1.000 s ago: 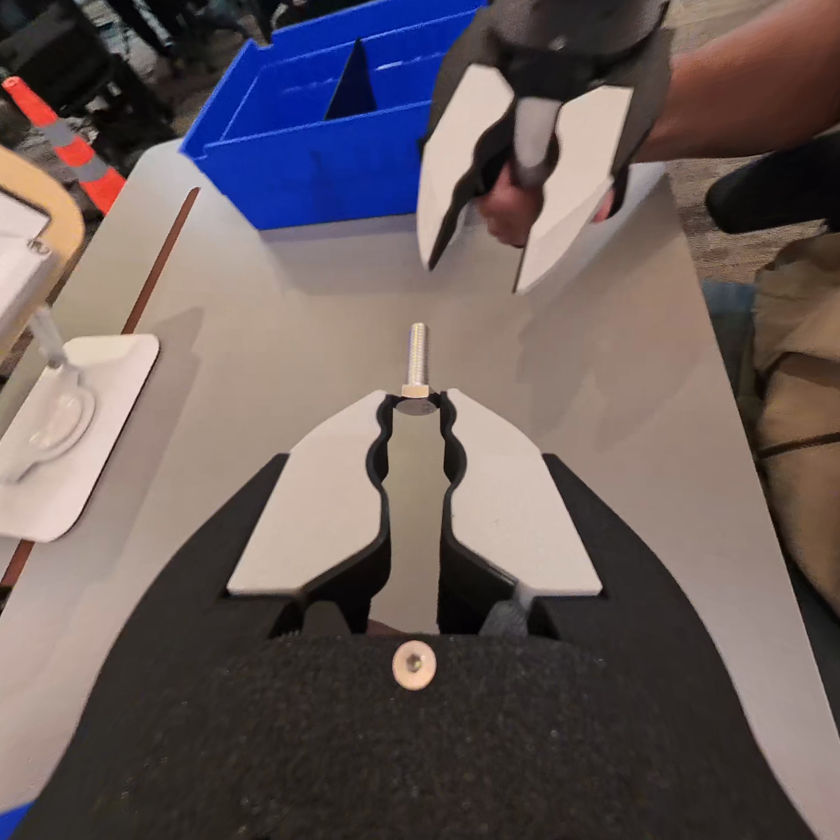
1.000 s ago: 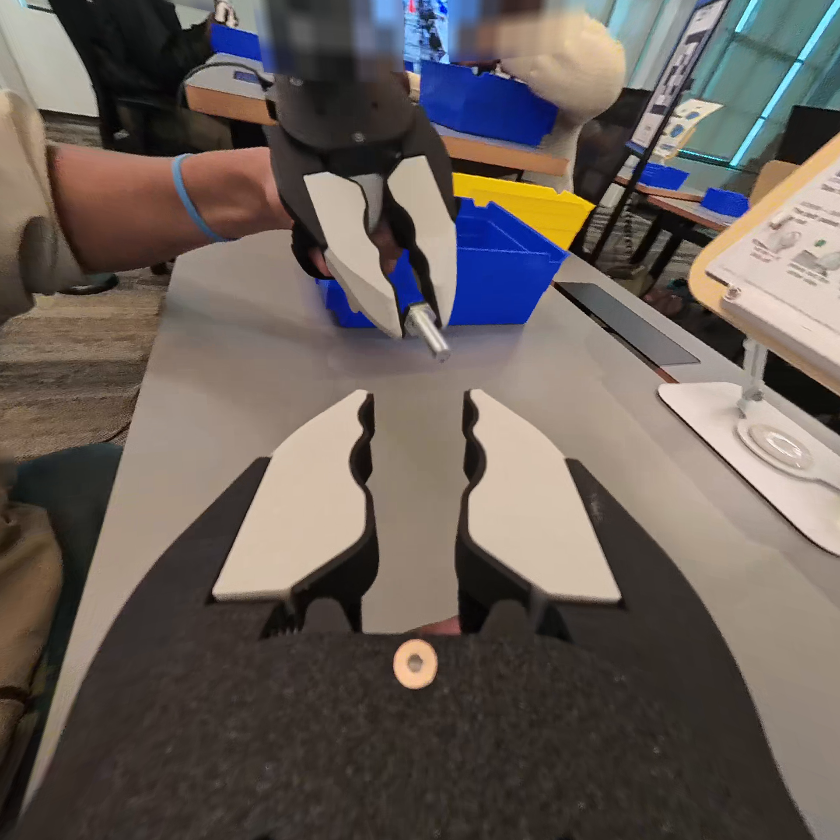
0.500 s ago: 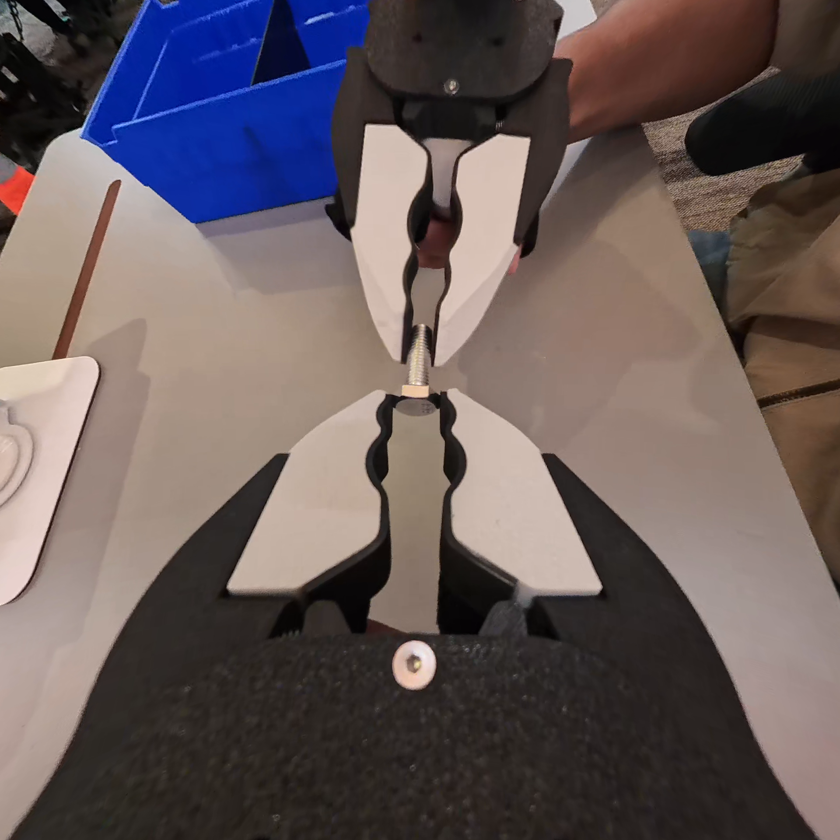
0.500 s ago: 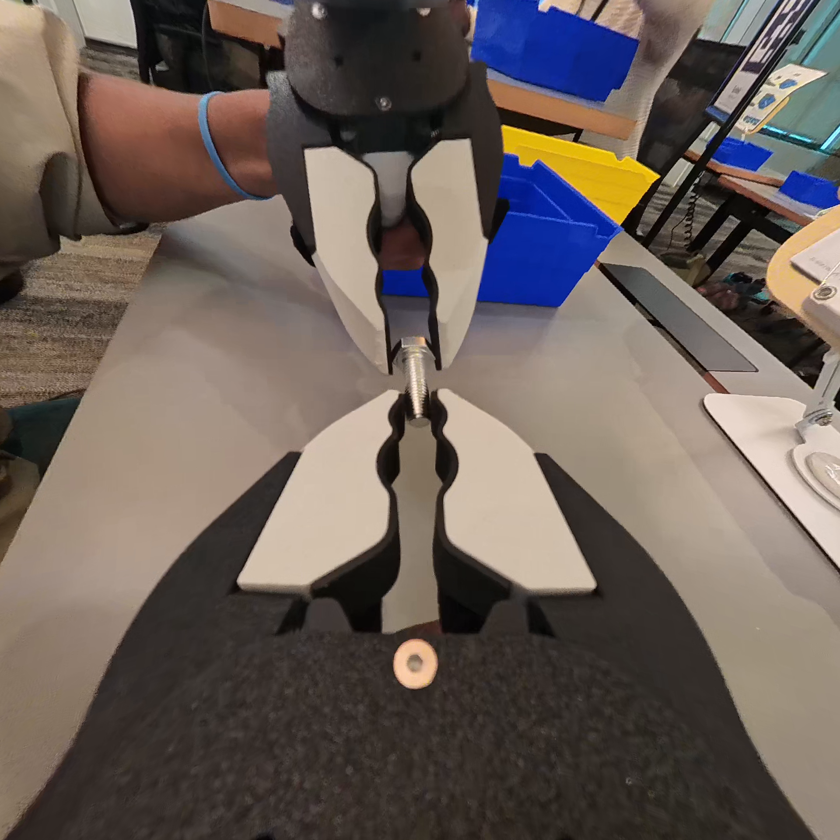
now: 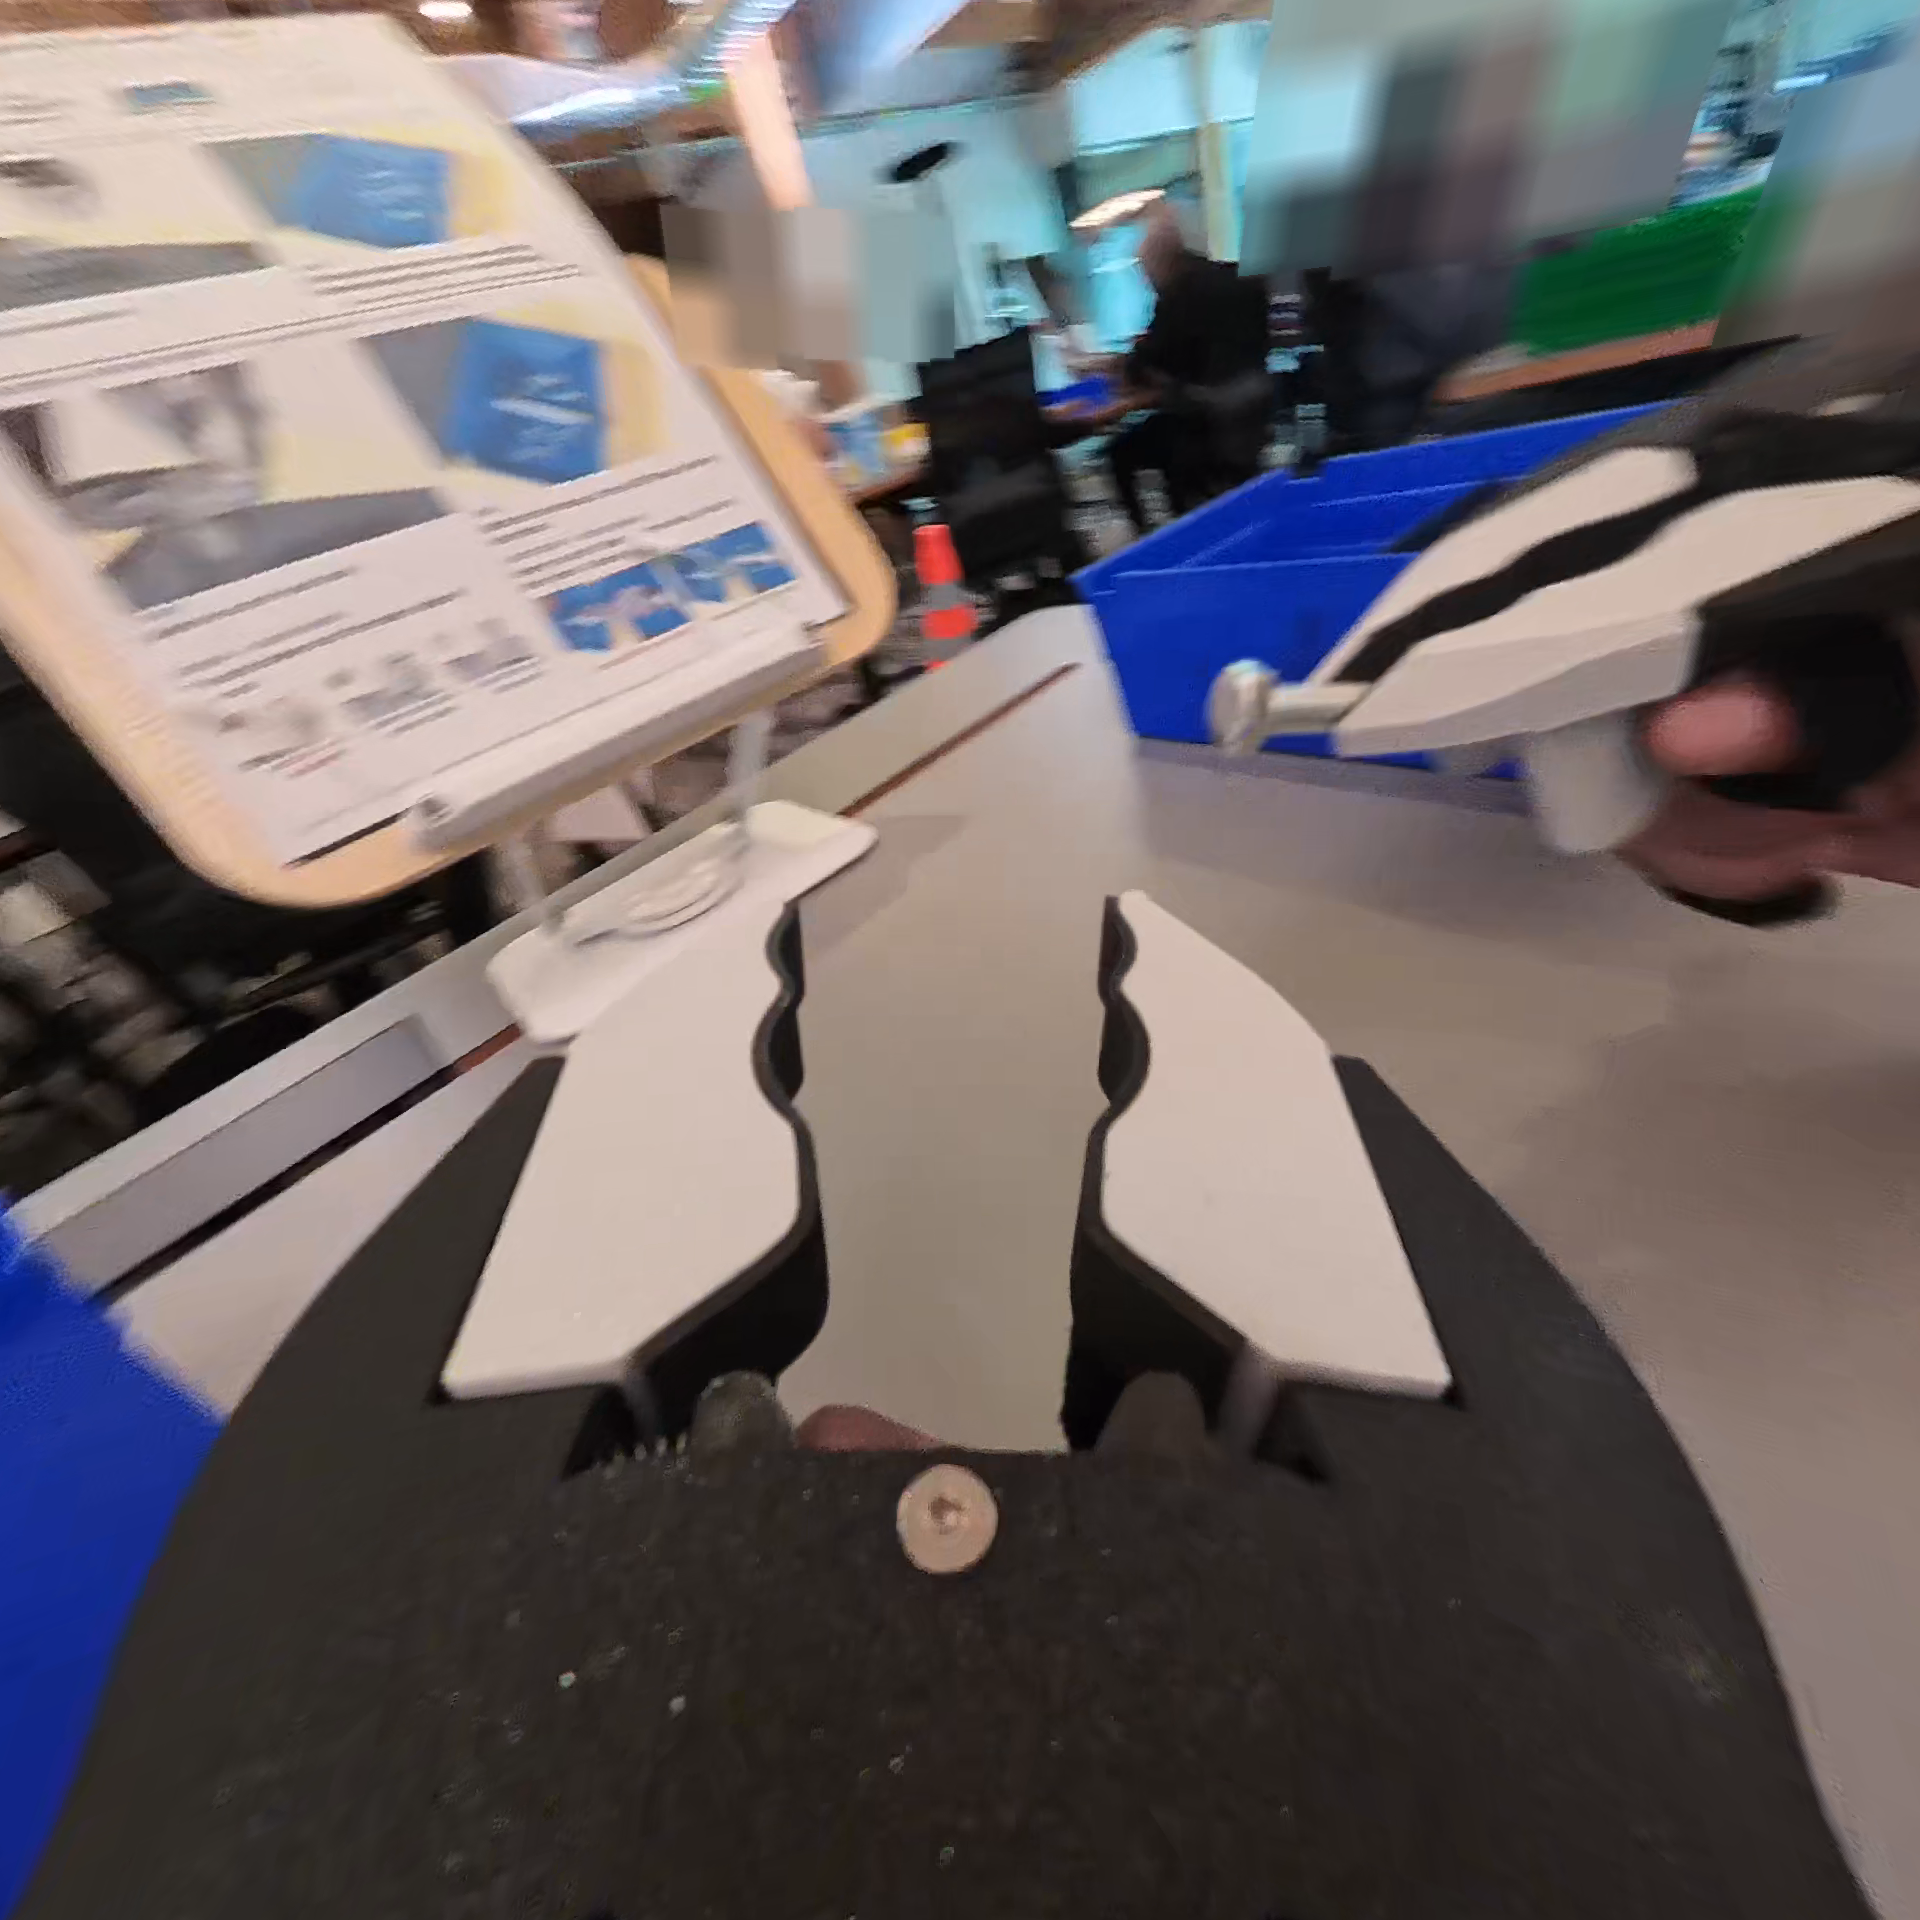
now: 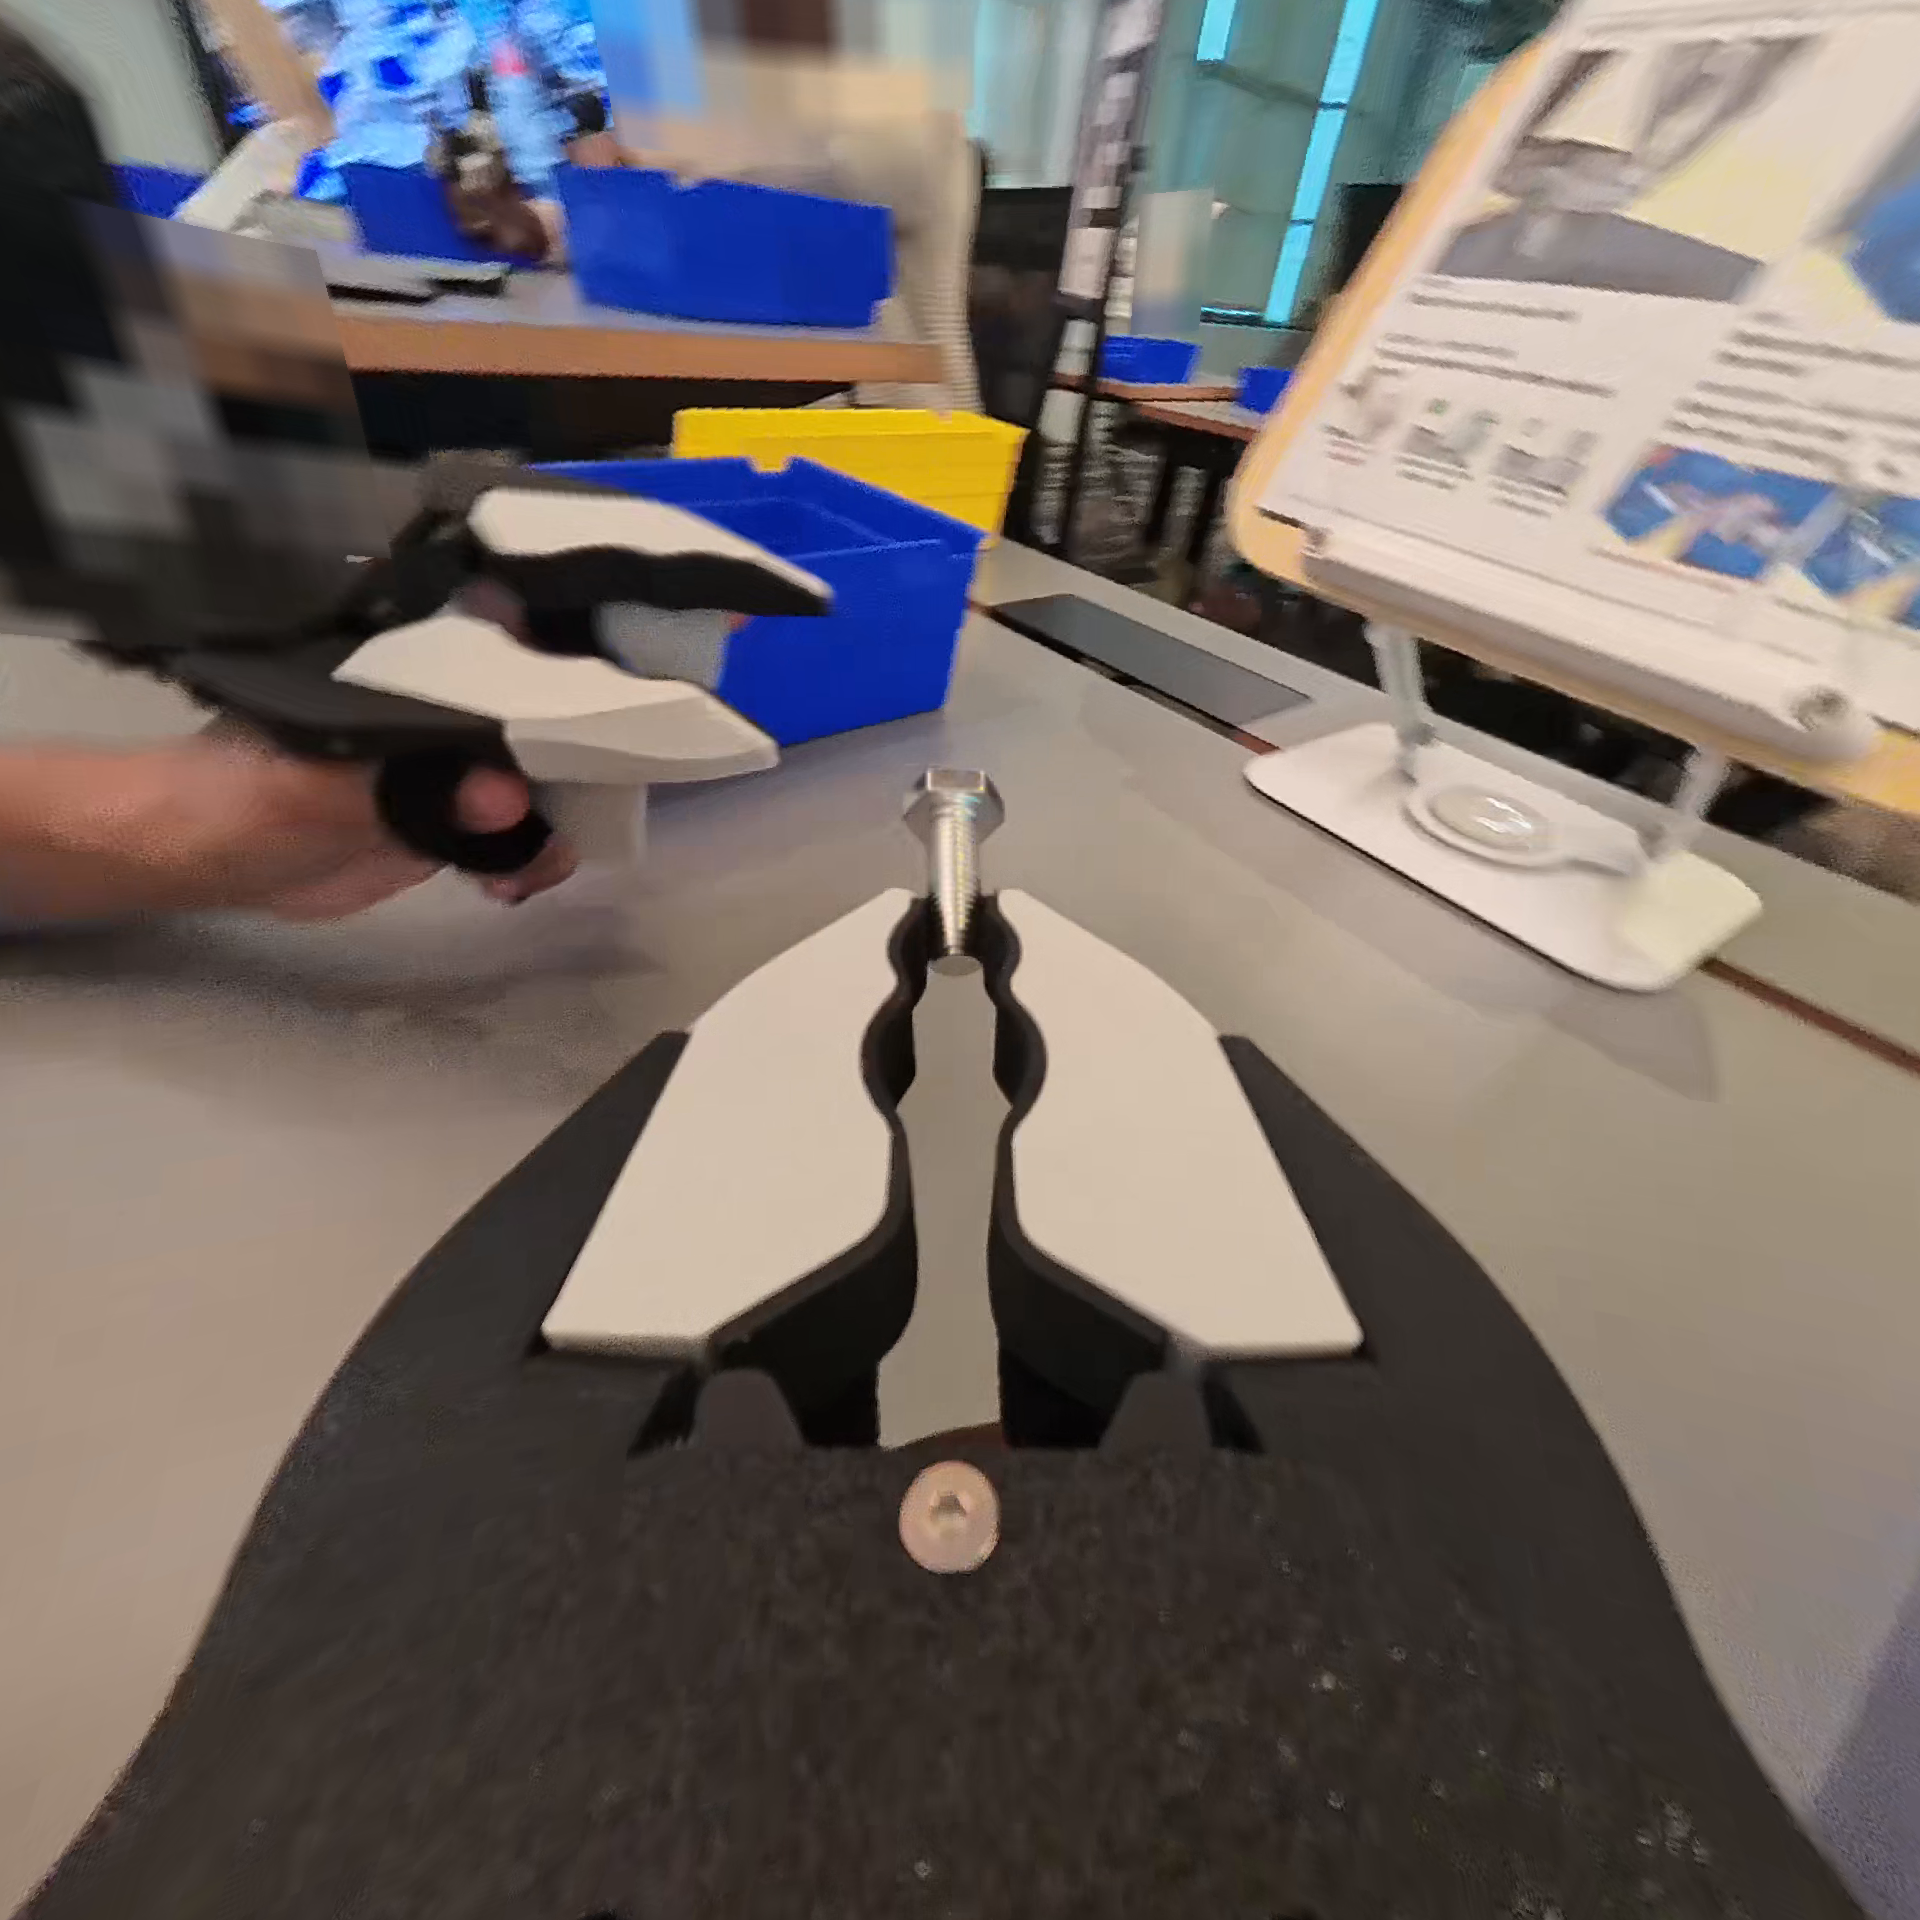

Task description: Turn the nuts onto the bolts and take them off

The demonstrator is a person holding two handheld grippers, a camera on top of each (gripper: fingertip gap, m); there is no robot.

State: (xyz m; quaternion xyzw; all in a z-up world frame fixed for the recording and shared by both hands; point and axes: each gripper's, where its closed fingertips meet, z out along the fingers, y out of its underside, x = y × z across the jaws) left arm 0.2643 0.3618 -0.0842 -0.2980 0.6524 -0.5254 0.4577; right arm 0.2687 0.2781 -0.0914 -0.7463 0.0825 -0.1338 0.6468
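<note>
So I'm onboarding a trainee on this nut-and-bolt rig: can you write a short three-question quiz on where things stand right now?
1. True or false: the left gripper holds the bolt.
2. Which end of the bolt sticks out of the right gripper: (a) the hex head, (b) the threaded tip?
3. Fill in: behind the right gripper, in the left wrist view, a ___ bin stands on the grey table.

Key:
1. False: its jaws are open and empty.
2. (a): the jaws close on the threaded shank.
3. Blue.

Bright even indoor light, soft shadows on the table [image 5: 1558, 1039], motion blur (worst in backgrounds), wide-angle bending at edges
</note>
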